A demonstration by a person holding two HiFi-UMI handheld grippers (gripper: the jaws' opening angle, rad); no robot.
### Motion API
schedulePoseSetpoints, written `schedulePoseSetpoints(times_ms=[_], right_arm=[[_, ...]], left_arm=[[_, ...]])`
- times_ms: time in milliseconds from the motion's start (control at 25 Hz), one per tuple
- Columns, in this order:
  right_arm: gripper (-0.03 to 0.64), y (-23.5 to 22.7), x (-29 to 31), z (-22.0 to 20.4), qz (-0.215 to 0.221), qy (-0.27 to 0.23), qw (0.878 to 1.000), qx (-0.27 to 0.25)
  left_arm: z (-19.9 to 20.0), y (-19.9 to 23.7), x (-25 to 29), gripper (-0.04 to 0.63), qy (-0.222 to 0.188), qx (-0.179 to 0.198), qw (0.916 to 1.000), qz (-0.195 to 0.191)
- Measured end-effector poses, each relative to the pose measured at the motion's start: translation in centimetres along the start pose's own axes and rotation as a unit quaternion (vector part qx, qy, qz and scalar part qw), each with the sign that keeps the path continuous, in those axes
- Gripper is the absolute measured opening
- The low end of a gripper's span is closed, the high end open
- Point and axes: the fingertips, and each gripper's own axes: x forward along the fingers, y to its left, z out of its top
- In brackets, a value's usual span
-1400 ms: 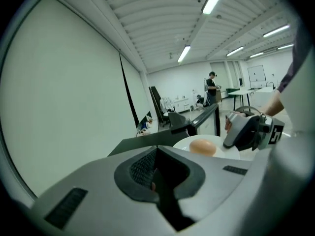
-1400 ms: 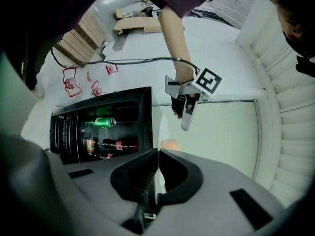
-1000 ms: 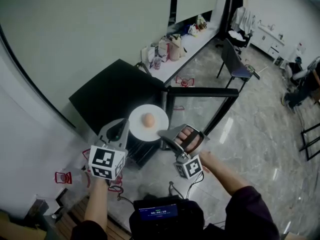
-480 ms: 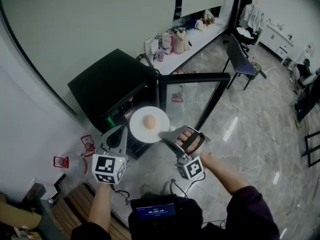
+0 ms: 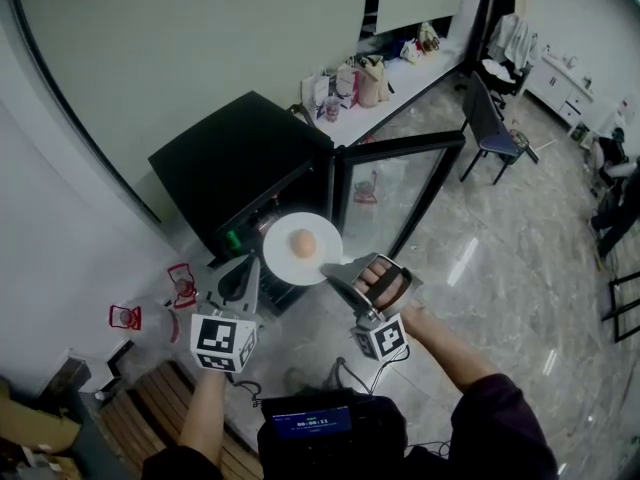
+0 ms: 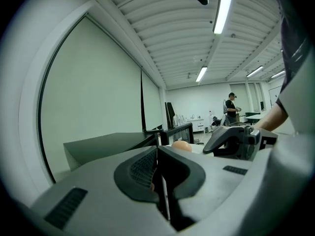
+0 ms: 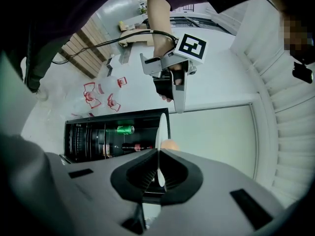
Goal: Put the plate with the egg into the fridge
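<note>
Lying level between left tool (image 5: 255, 267) and right tool (image 5: 329, 266), plate (image 5: 283, 252) bears egg (image 5: 303, 243).

Both arms reach out in front. The left gripper (image 5: 250, 268) and the right gripper (image 5: 328, 265) point forward, almost level, side by side. The jaws of each pinch tight on the plate (image 5: 283, 260), one on each side.
</note>
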Motion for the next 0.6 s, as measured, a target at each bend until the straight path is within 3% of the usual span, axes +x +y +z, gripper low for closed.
schedulePoseSetpoints(times_ms=[240, 400, 600], right_arm=[[0.021, 3.2, 2.4, 0.6, 0.02, 0.016, 1.0, -0.004], [0.021, 7.3, 6.4, 0.1, 0.036, 0.037, 0.999, -0.011], [0.021, 12.9, 12.7, 0.1, 0.054, 0.027, 0.998, -0.023]], left_arm=[[-2.7, 1.0, -1.1, 0.009, -0.001, -0.016, 0.9998, -0.008], [-6.9, 0.5, -0.7, 0.009, 0.014, -0.037, 0.999, -0.02], [-13.8, 0.2, 1.9, 0.009, 0.026, -0.016, 0.9994, 0.017]])
